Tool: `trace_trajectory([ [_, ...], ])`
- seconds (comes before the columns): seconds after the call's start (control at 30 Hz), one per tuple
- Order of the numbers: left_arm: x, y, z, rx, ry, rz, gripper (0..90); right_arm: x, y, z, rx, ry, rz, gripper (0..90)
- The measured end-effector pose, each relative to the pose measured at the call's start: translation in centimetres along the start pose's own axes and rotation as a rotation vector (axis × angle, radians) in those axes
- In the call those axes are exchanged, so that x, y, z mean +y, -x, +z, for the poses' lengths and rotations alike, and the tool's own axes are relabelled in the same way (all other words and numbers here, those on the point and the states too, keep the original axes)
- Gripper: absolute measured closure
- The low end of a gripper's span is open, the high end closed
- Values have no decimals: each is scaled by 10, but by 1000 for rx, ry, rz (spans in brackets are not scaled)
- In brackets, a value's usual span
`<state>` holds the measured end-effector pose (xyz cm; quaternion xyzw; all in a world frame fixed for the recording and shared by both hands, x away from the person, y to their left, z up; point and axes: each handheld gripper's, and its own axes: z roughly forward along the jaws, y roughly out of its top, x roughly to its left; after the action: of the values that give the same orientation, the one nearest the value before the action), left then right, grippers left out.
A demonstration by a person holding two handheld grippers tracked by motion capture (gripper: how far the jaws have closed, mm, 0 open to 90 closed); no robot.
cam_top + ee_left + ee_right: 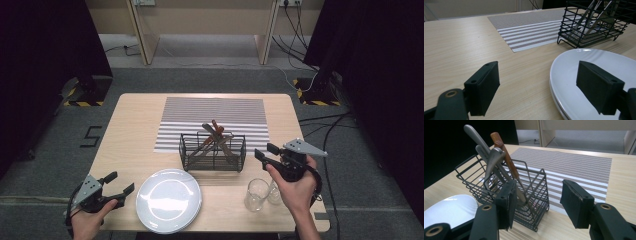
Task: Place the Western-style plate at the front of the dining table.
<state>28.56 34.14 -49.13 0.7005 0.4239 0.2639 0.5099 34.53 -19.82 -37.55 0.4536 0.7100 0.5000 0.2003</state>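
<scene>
A lab-style recording room, pale wooden counter [130, 130] on grey carpet, black curtains [45, 45] at both sides, hazard-striped stand bases [82, 102] (cables trailing), tape mark on the floor [91, 136], plain desks behind.

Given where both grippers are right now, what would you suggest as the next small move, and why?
Probably ease the right gripper forward toward the cutlery handles that stick up from the wire basket. Its jaws stand open and empty and already point at the basket's near corner. The left gripper is open too, low beside the stacked white plates, touching nothing, so it could wait.
</scene>
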Motion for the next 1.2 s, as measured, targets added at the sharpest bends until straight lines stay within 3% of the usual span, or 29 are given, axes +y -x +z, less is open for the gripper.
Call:
trace_trajectory([
  [0.3,0,5,2,-19,-22,-2,186,-1,-19,8,53,-16,-21,466],
  [0.8,-5,9,2,-51,-64,-1,202,-4,-64,36,162,-70,-115,468],
  [0.87,-4,8,3,-53,-72,13,201,-5,-66,37,165,-75,-121,469],
  [0.9,-3,9,4,-53,-77,42,202,-6,-69,42,173,-85,-125,470],
  [1.2,-7,15,11,-112,-112,9,223,-17,-84,53,215,-131,-149,475],
])
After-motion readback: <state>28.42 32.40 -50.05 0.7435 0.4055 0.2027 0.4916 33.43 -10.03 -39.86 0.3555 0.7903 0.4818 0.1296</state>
